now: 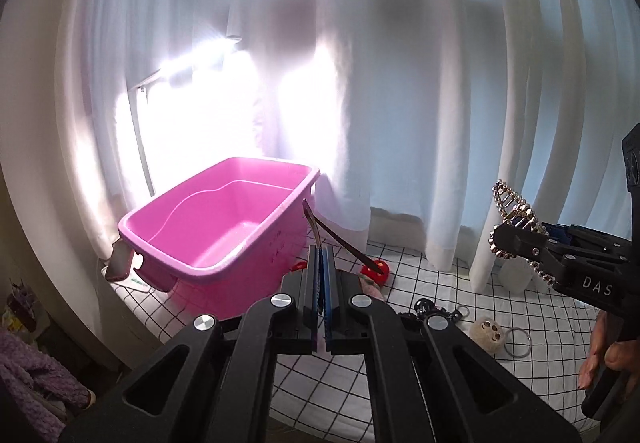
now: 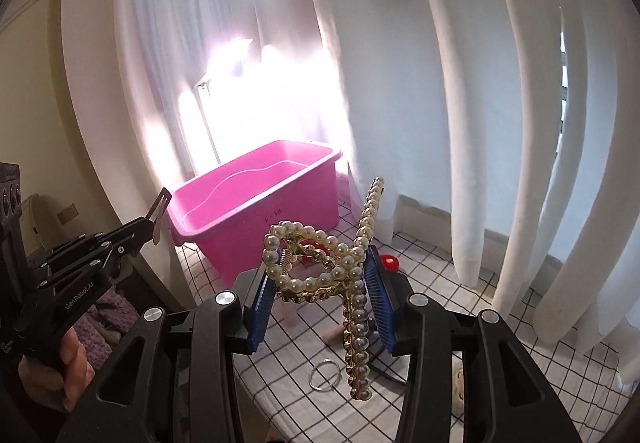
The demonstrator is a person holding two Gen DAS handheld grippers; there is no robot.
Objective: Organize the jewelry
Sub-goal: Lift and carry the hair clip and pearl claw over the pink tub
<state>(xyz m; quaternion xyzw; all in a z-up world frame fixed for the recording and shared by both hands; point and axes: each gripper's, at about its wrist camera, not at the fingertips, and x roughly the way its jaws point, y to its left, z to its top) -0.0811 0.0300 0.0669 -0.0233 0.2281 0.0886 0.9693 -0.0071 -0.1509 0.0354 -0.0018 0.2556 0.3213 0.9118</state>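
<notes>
Now my left tongs (image 1: 321, 275) pinch a thin metal hair clip (image 1: 316, 227) tight, my right tongs (image 2: 320, 283) grip a pearl hair claw (image 2: 316, 263); next, both go into the pink plastic tub (image 2: 256, 199) ahead.

The right gripper (image 1: 516, 239) is showing white letters "DAS" on its arm. The left gripper (image 2: 154, 221) is showing "GenRobot.AI" on its body. Small red marks on the pink tub (image 2: 276, 221) are staying unreadable.

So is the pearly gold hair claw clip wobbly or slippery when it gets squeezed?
The pearl-studded gold hair claw clip probably stays stiff: it holds its shape in the right gripper. Round pearls might slip on the blue pads. Its long beaded arm sticks out, so it may twist.
</notes>
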